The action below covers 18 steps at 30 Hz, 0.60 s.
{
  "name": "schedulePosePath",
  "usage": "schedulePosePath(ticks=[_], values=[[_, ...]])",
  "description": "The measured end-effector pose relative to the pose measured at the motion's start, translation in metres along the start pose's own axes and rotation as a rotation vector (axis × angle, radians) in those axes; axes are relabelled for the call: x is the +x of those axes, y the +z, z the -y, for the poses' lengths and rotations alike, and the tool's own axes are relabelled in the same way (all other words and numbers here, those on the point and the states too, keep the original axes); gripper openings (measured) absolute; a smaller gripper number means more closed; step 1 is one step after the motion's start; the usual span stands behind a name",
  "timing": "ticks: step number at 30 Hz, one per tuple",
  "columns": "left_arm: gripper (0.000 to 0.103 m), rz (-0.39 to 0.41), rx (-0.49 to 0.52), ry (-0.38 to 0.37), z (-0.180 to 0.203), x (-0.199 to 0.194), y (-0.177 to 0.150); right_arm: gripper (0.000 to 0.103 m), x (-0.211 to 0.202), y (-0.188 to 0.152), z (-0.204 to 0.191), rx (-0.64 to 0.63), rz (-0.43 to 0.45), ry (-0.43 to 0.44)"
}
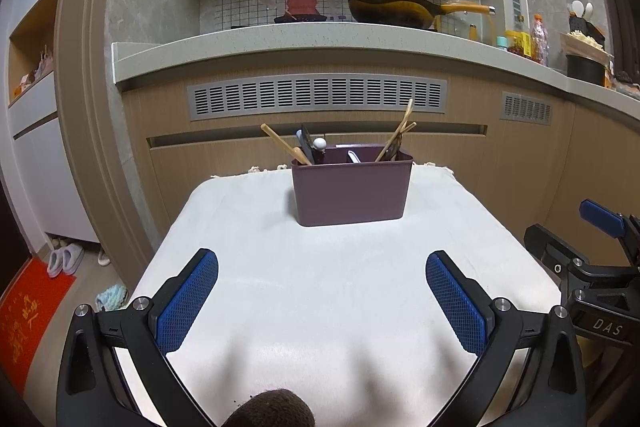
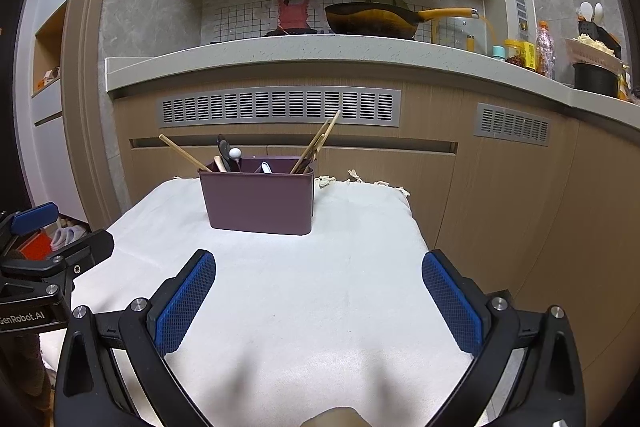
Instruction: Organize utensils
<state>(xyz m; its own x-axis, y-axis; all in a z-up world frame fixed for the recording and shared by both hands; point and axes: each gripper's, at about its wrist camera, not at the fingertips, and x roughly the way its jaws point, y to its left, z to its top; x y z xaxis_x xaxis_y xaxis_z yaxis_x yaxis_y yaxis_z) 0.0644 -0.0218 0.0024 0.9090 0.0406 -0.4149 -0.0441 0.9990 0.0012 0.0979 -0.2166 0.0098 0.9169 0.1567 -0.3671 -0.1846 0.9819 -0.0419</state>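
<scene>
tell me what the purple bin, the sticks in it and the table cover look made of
Bin: probably plastic, matte, with smooth moulded walls and rounded corners. Sticks: likely wood or bamboo, pale tan and thin. Table cover: woven cloth, off-white, softly wrinkled, with a fringe at the far edge.

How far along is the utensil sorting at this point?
Looks finished or nearly so: wooden chopsticks and other utensils stand in the purple plastic caddy, none visible on the white cloth. Left tool and right tool are open, holding nothing.
</scene>
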Motion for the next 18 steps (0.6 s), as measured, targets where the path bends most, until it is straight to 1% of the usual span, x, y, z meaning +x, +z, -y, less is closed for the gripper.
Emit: schedulePosePath(ticks=[18], values=[[0.103,-0.013,-0.004,-0.003,-0.0035,0.0047,-0.0029,0.103,0.0035,-0.0027,-0.0011,0.002,-0.010,0.000]])
